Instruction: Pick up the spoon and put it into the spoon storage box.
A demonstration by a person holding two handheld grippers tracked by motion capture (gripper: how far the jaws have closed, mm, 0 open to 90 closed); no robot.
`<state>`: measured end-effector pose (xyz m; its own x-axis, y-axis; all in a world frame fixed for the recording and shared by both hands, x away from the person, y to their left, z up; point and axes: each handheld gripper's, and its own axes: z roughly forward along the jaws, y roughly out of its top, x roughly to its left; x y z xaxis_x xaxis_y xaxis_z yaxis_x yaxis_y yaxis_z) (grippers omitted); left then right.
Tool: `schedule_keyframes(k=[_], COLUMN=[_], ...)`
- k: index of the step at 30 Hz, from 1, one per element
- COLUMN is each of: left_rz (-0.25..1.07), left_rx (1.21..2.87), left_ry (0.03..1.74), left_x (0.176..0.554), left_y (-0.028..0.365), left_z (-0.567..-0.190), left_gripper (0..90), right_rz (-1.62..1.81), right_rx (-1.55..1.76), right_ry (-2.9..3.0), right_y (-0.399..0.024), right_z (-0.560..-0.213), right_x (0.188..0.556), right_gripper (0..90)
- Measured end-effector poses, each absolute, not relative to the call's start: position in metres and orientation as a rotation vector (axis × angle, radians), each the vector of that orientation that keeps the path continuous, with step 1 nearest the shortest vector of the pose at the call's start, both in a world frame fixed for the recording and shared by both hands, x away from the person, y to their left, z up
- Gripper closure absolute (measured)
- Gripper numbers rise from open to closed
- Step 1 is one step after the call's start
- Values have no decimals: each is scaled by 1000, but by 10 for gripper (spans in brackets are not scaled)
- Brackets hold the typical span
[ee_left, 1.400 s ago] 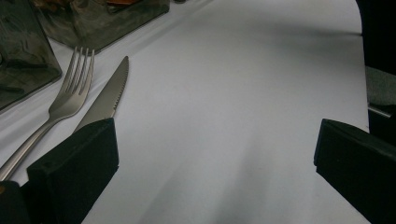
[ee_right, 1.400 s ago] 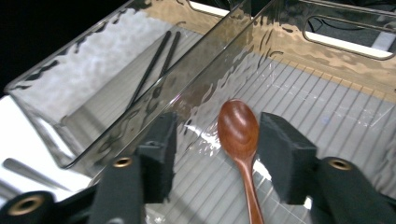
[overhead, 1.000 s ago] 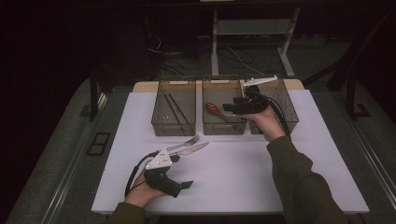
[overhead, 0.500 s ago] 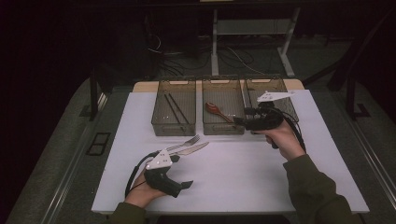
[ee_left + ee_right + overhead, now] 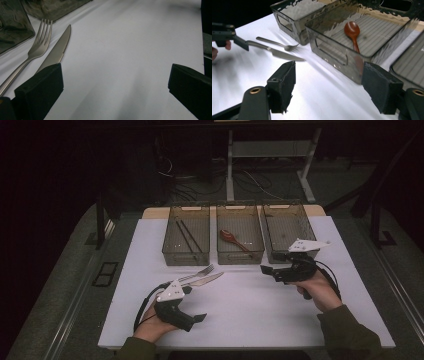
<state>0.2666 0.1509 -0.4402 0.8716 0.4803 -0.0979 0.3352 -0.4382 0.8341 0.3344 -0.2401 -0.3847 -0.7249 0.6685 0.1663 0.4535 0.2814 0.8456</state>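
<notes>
With its jaws just opened wide and empty, the right claw hung at centre-right of the high view, so it would do best to sweep low toward the knife and fork at centre-left — squaring up on one handle — while the left claw gaped idle on the tabletop.

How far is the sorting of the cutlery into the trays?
Done: chopsticks lie in the left tray and the spoon in the middle one. In hand: nothing; the right tool, jaws just opening, is empty. Left: fork and knife on the table.
</notes>
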Motion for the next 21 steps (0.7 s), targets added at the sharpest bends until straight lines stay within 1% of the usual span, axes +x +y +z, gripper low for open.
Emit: schedule_keyframes(k=[5,21], left_rz=[188,195], left_rx=[2068,2067], left_ry=[595,592], left_x=[267,266], left_y=[152,152], left_z=[-440,-439], left_gripper=[0,0], right_rz=[1434,1441], right_rx=[1040,1119], right_ry=[2328,2305], right_y=[-253,-286], right_z=[-391,-428], right_x=[321,283], right_gripper=[273,243])
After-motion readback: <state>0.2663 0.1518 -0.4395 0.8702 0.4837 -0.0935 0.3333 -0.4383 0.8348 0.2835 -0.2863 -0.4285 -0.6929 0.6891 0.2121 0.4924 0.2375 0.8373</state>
